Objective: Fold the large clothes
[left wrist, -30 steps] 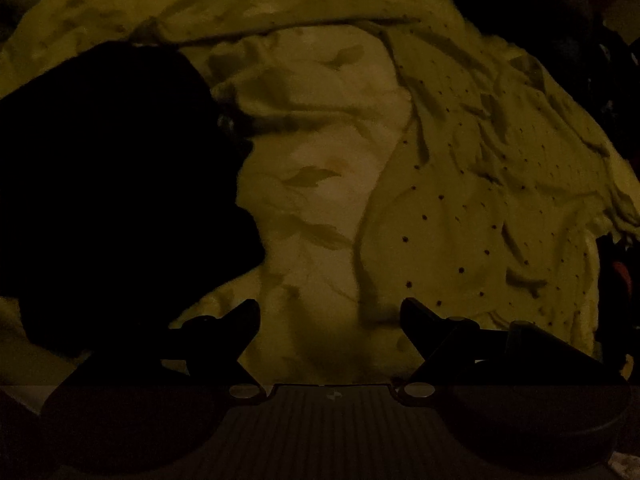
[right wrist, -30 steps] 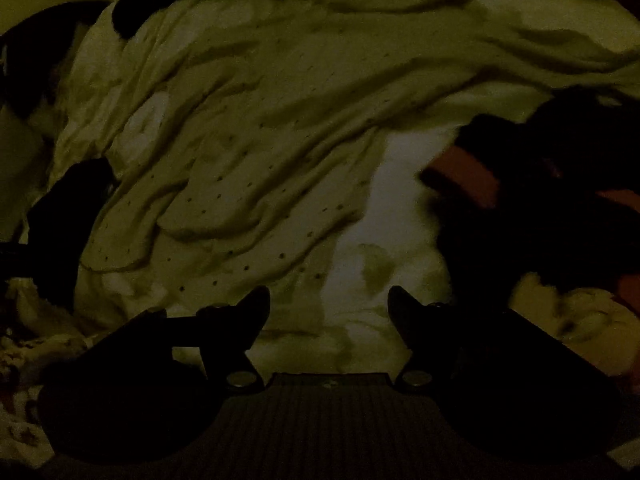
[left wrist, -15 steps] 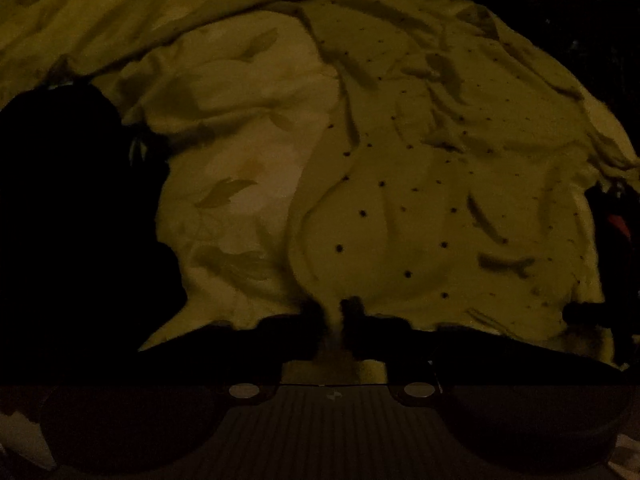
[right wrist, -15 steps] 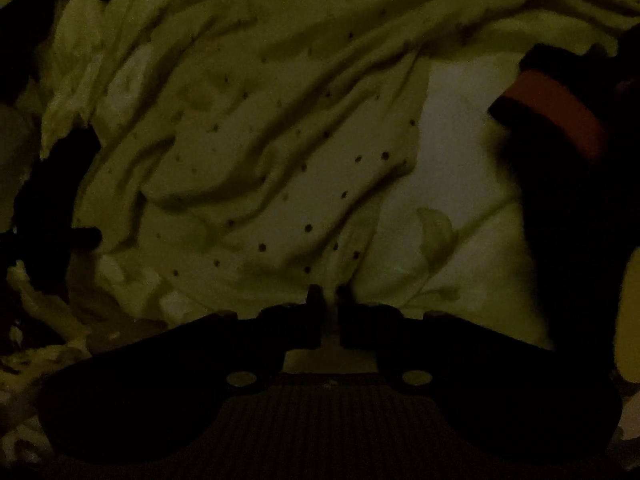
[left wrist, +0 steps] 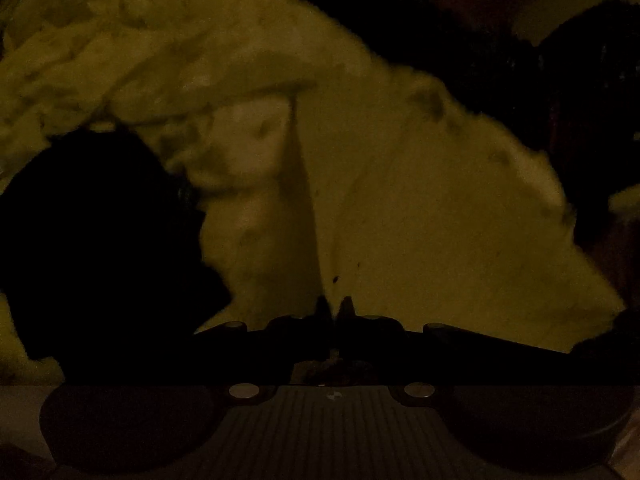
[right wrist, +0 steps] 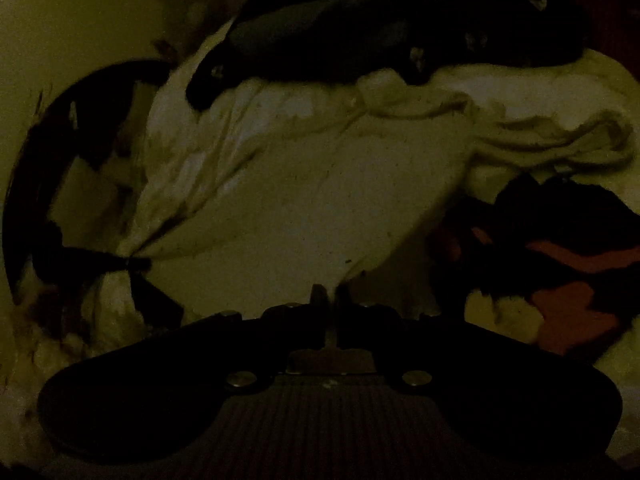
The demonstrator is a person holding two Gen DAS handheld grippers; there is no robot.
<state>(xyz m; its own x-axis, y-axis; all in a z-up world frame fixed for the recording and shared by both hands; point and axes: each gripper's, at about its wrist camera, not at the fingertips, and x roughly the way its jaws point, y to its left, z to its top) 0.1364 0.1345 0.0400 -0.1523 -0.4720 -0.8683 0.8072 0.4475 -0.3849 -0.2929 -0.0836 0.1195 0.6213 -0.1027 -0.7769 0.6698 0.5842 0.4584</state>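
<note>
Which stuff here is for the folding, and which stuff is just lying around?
For the folding:
- pale dotted garment
- left gripper, shut on its edge
- right gripper, shut on its edge too

Just lying around:
- black clothing piled behind
- dark and red cloth
- leaf-print sheet underneath

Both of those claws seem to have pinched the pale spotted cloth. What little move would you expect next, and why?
Probably lifting a bit higher and drawing the two grips apart. The left gripper and right gripper are each shut on an edge of the pale dotted garment, which stretches in taut folds from the pinch points but stays rumpled further back. Spreading it would flatten it for folding.
</note>
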